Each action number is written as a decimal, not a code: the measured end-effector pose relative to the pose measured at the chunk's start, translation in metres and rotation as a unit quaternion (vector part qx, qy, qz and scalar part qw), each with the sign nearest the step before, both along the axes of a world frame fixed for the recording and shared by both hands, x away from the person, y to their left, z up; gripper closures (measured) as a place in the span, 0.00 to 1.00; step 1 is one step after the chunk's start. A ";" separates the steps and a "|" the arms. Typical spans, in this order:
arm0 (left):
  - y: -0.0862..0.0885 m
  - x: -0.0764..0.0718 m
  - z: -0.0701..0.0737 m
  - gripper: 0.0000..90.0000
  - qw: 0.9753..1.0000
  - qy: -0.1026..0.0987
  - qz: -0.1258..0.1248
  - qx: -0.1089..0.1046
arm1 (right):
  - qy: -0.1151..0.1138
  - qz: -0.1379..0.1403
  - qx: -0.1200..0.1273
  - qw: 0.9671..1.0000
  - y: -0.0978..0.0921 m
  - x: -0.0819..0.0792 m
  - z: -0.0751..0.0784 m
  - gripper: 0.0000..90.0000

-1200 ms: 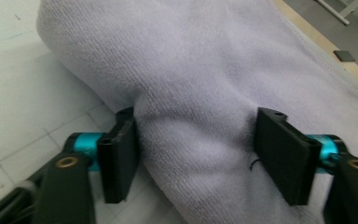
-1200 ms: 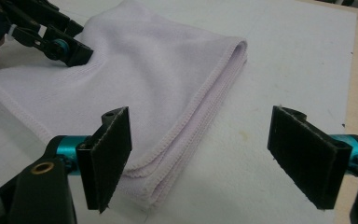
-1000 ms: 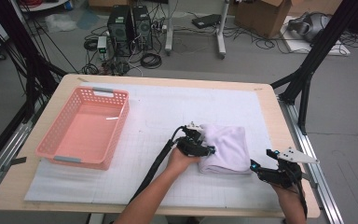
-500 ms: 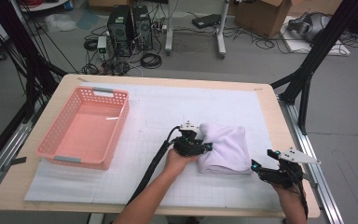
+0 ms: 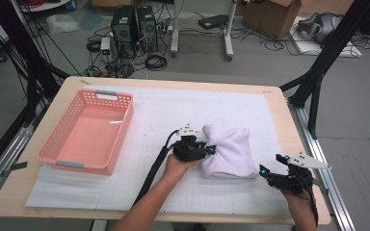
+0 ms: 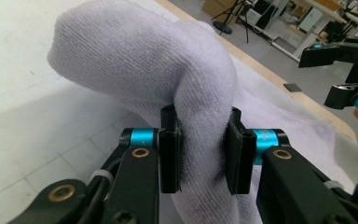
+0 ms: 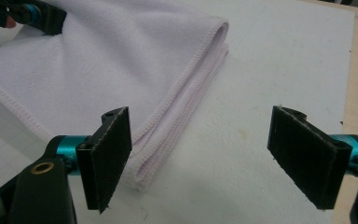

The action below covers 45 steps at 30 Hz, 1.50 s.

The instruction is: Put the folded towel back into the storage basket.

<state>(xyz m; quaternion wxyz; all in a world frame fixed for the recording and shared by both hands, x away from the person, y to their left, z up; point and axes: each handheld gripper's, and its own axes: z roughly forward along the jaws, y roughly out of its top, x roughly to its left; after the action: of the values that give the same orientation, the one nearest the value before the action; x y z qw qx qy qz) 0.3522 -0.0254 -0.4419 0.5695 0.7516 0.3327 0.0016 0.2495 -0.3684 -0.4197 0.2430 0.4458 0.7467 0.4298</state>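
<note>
Soft, pale purple cloth makes up the towel (image 5: 226, 151), which lies folded on the white mat (image 5: 173, 115), right of the middle of the table (image 5: 279, 110). It looks fuzzy, thick and floppy, with stitched edges that show in the right gripper view.

The left gripper (image 6: 200, 154) pinches a bunched-up fold of the towel between its two black pads, and the cloth bulges up over them in a round hump. The right gripper (image 7: 205, 158) has its pads spread wide with nothing between them. It sits just beside the towel's near corner, not touching it.

The towel could come undone if the left gripper lifts it, since only one bunch is held and the rest would hang and fall open. The fuzzy cloth could also slip out of the pads. If the right gripper shuts where it is, it might miss the corner or catch only one layer.

The pink basket (image 5: 89, 132) is plastic, full of little holes, and sits well apart on the left.
</note>
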 end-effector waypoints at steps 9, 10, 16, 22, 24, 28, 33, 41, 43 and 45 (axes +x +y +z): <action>0.020 -0.004 0.010 0.79 0.999 -0.034 0.002 -0.020 | 0.000 0.001 0.000 1.000 0.002 0.001 0.000 0.23; 0.023 -0.005 0.012 0.80 0.999 -0.038 0.002 -0.023 | -0.001 0.003 -0.001 1.000 0.002 0.001 -0.001 0.23; 0.036 -0.007 0.019 0.80 0.998 -0.056 0.002 -0.034 | 0.000 0.003 -0.001 1.000 0.003 0.001 -0.001 0.23; 0.046 -0.011 0.025 0.80 0.996 -0.070 -0.003 -0.047 | 0.000 0.003 -0.001 1.000 0.003 0.001 0.000 0.23; 0.049 -0.012 0.027 0.80 0.996 -0.075 -0.003 -0.048 | 0.000 0.003 0.002 1.000 0.003 0.001 0.000 0.23; 0.055 -0.014 0.030 0.80 0.995 -0.080 -0.005 -0.051 | 0.000 0.004 0.001 1.000 0.004 0.001 0.000 0.23; 0.059 -0.017 0.036 0.80 0.994 -0.086 -0.007 -0.060 | -0.002 0.006 0.001 1.000 0.004 0.002 0.000 0.23; 0.067 -0.024 0.051 0.80 0.992 -0.100 -0.014 -0.073 | -0.002 0.005 0.006 1.000 0.005 0.002 0.000 0.23; 0.071 -0.025 0.056 0.80 0.992 -0.103 -0.016 -0.075 | -0.003 0.007 0.006 1.000 0.005 0.002 0.000 0.23; 0.075 -0.026 0.060 0.80 0.991 -0.106 -0.015 -0.074 | -0.002 0.007 0.006 1.000 0.006 0.002 0.001 0.23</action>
<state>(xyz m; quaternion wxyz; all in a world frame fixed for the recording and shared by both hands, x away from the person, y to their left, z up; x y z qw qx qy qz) 0.3262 0.0494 -0.3822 0.6560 0.7076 0.2583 0.0483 0.2513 -0.3628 -0.4191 0.2391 0.4414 0.7464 0.4369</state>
